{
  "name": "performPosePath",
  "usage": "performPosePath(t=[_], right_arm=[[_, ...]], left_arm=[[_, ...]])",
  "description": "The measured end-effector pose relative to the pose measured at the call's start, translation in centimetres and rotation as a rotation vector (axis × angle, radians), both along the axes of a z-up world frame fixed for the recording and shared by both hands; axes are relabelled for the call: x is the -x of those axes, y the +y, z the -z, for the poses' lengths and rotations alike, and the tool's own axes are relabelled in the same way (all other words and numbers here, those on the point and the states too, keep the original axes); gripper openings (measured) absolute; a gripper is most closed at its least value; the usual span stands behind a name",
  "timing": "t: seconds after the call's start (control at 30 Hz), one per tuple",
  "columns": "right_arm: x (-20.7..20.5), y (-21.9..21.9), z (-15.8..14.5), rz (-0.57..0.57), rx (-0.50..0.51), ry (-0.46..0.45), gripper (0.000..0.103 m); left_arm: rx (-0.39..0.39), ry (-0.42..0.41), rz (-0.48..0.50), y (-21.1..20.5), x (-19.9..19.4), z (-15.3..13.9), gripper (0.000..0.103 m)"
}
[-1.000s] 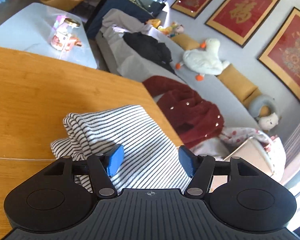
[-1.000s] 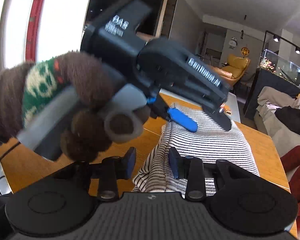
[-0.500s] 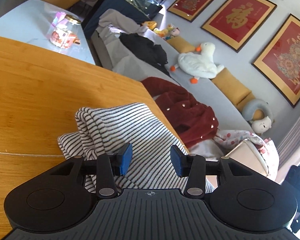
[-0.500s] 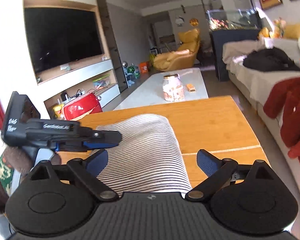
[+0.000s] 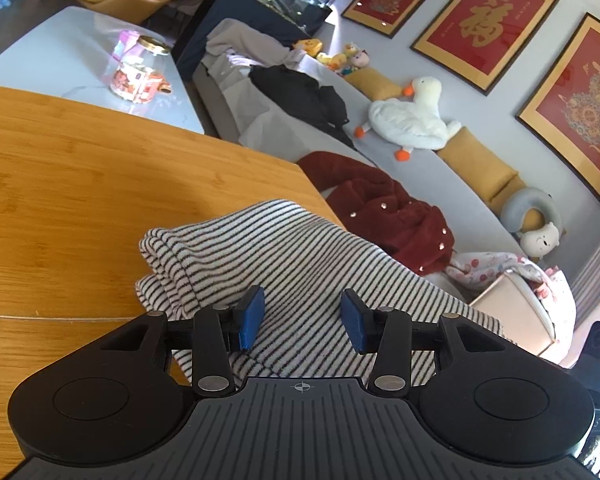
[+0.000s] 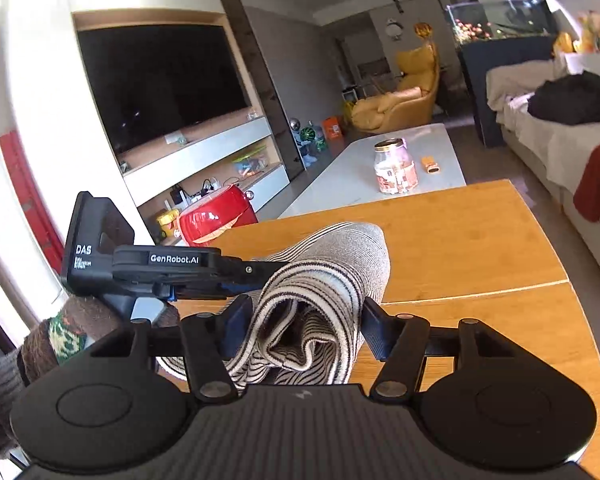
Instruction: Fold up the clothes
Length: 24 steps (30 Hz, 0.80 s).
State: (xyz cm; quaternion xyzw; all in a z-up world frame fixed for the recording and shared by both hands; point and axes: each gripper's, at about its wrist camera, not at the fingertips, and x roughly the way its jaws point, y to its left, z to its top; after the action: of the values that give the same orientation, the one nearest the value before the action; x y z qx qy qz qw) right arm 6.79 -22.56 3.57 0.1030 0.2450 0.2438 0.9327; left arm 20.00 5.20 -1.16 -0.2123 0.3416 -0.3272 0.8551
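While the striped top [image 5: 284, 264] lies bunched and partly folded on the bamboo desk [image 5: 80, 184], near the desk's edge facing the sofa [image 5: 440, 168], the left gripper [image 5: 302, 318] sits over it with jaws apart at a medium gap — blue pads [image 5: 252, 317] on either side of the cloth, nothing clamped between them. Fabric runs under and between the pads; actual contact can't be confirmed.

From the right wrist view, the right gripper [image 6: 302, 320] has a rolled, thick fold of the striped top [image 6: 332, 276] sitting between its jaws. The pads flank the roll on both sides and seem to touch it, though the jaws are fairly wide — can't tell if they actually pinch it. The left gripper [image 6: 236, 276] reaches in from the left at the same roll, its tip hidden behind the cloth, held by a hand in a brown knitted glove [image 6: 72, 332].

Beyond the desk: a white coffee table [image 6: 440, 152] with a glass jar [image 6: 394, 168], a TV [image 6: 160, 88], a yellow armchair [image 6: 396, 108]. On the sofa, a dark red fuzzy coat [image 5: 384, 212], a black garment [image 5: 300, 96], a goose plush [image 5: 412, 120].
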Motion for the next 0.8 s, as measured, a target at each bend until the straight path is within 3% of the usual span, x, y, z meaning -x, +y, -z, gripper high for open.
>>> performPosePath(t=[0.17, 0.37, 0.53, 0.63, 0.67, 0.8], right_arm=[[-0.2, 1.5, 3.5, 0.034, 0.180, 0.074, 0.061], [0.3, 2.3, 3.7, 0.047, 0.219, 0.041, 0.064], [0.5, 2.3, 3.9, 0.059, 0.219, 0.030, 0.064], [0.4, 2.2, 3.1, 0.058, 0.221, 0.020, 0.073], [0.3, 2.2, 2.7, 0.059, 0.221, 0.010, 0.080], [0.3, 3.0, 2.2, 0.056, 0.250, -0.019, 0.086]], left_arm=[[0.017, 0.011, 0.004, 0.5, 0.0, 0.2, 0.047], [0.014, 0.035, -0.023, 0.4, 0.2, -0.7, 0.048], [-0.060, -0.028, -0.041, 0.1, 2.1, -2.6, 0.076], [-0.133, -0.057, -0.034, -0.6, 2.4, -3.0, 0.076], [-0.137, -0.054, -0.031, -0.7, 2.2, -3.0, 0.076], [-0.121, -0.043, -0.036, -0.7, 0.6, -2.6, 0.076]])
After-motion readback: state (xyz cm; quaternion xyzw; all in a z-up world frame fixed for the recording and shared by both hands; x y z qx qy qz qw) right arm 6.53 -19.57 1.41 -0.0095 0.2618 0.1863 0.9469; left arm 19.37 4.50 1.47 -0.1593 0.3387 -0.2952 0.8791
